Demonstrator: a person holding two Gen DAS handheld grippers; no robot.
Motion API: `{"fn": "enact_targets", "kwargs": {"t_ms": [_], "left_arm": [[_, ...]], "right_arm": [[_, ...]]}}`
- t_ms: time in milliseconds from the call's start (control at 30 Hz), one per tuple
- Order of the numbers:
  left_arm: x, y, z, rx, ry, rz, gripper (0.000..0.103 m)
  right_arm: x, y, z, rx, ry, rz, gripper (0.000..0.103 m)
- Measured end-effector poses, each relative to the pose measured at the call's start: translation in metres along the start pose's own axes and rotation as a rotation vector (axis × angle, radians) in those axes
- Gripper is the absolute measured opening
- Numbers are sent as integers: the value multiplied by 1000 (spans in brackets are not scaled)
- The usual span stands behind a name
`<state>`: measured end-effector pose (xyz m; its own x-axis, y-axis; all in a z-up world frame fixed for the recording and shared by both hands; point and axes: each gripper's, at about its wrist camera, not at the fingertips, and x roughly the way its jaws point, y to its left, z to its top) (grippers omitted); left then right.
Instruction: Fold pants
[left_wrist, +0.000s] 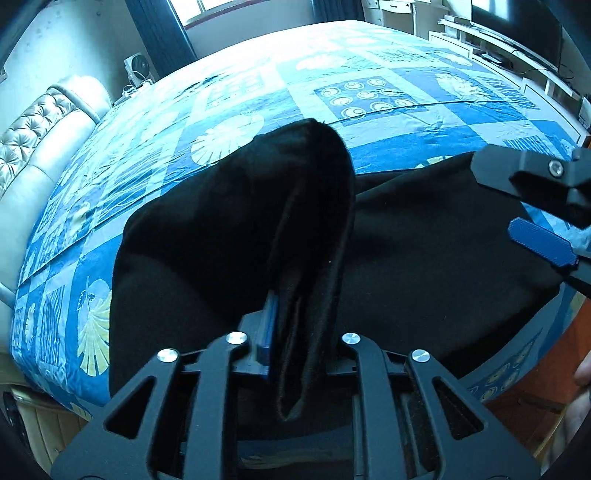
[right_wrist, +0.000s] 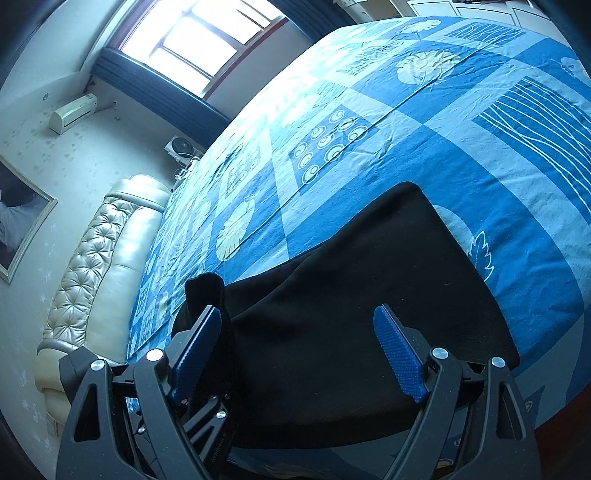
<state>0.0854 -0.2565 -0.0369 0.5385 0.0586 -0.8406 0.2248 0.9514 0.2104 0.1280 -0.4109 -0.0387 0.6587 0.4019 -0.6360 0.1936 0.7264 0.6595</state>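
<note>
Pants (left_wrist: 424, 236) lay black on the bedspread (left_wrist: 369, 96); my left gripper (left_wrist: 299, 332) pinched a raised fold, my right gripper (right_wrist: 306, 350) hung spread above them.

There is one pair of black pants (left_wrist: 424, 236) on one bed (left_wrist: 369, 118) with a blue patterned cover. Two grippers are visible: the left gripper (left_wrist: 295, 332) and the right gripper (right_wrist: 303, 354). One headboard (right_wrist: 99, 258), one window (right_wrist: 199, 40).

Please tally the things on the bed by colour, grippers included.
Black: 1, the pants
Black with blue pads: 2, the left gripper and the right gripper
Total: 3
</note>
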Motion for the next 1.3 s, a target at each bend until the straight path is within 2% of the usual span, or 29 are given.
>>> {"fn": "enact_targets", "kwargs": {"t_ms": [67, 133, 233, 300, 433, 500, 567, 667, 733, 800, 867, 967, 1033, 1167, 1267, 1300], "left_arm": [[-3, -2, 0, 7, -11, -16, 28], [-7, -7, -1, 28, -24, -49, 55], [-21, -8, -4, 41, -83, -83, 74], [-34, -2, -6, 36, -107, -122, 85], [-63, 35, -14, -24, -159, -216, 93], [-75, 69, -24, -76, -183, -250, 96], [-79, 102, -34, -128, -196, -253, 98], [-70, 160, -59, -226, -182, -248, 99], [-61, 183, -71, -257, -162, -213, 99], [-50, 206, -86, -302, -131, -173, 99], [-41, 224, -98, -362, -102, -173, 99], [-33, 239, -110, -407, -88, -165, 99], [-31, 243, -114, -414, -86, -167, 99], [-23, 244, -114, -413, -74, -175, 99], [-18, 243, -115, -413, -57, -184, 99], [-16, 242, -116, -416, -47, -190, 99]], "right_arm": [[-1, -2, 0, 6, 1, -1, 84], [-1, -4, -1, 14, 4, 0, 84], [-1, -5, -1, 19, 7, 1, 84], [-2, -5, -1, 18, 7, 3, 84], [-7, -5, 2, 25, -3, 17, 84], [-12, -2, 4, 22, -11, 38, 84], [-15, 5, 6, 7, -5, 72, 84], [-4, 15, 3, -8, 61, 145, 84], [13, 19, -2, 3, 134, 190, 84], [28, 22, -7, 9, 196, 209, 84], [43, 26, -13, -7, 243, 198, 84], [68, 28, -23, -25, 293, 160, 84], [76, 30, -28, -29, 297, 152, 84], [86, 43, -35, -53, 315, 163, 83], [96, 57, -39, -92, 351, 157, 73], [101, 61, -42, -94, 373, 165, 56]]}}
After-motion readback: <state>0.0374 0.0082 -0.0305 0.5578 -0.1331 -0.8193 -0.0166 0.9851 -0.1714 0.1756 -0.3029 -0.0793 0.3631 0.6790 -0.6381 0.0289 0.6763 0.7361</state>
